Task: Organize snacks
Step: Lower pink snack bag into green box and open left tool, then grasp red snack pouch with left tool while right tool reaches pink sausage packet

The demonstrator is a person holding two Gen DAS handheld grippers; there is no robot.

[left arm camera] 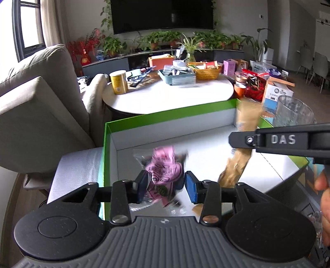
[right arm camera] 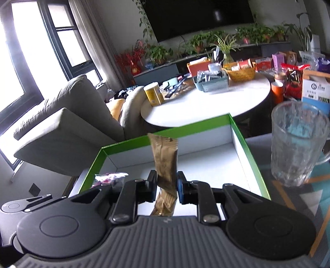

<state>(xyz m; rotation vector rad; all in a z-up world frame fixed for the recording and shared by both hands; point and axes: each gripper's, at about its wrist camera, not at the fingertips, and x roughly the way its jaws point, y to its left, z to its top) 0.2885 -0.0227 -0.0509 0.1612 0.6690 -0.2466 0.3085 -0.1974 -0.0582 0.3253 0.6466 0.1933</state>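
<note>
left tongs [left arm camera: 165,183] pinching pink snack packet [left arm camera: 165,167] over near left part of green-rimmed box [left arm camera: 156,119], pads against its sides. right tongs [right arm camera: 166,185] clamped on tan snack packet [right arm camera: 166,160], upright, over same box, white inside. beside box on right, clear glass mug [right arm camera: 297,142] on patterned table [right arm camera: 288,198]. farther off, round white table [right arm camera: 206,105] with yellow can [right arm camera: 153,93], basket [right arm camera: 240,74]; grey sofa [right arm camera: 68,115] left, dark screen [right arm camera: 198,16] on far wall.

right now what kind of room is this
Most likely a home living room: a wall-mounted television above a row of potted plants, a grey sofa, and a cluttered round table.
</note>
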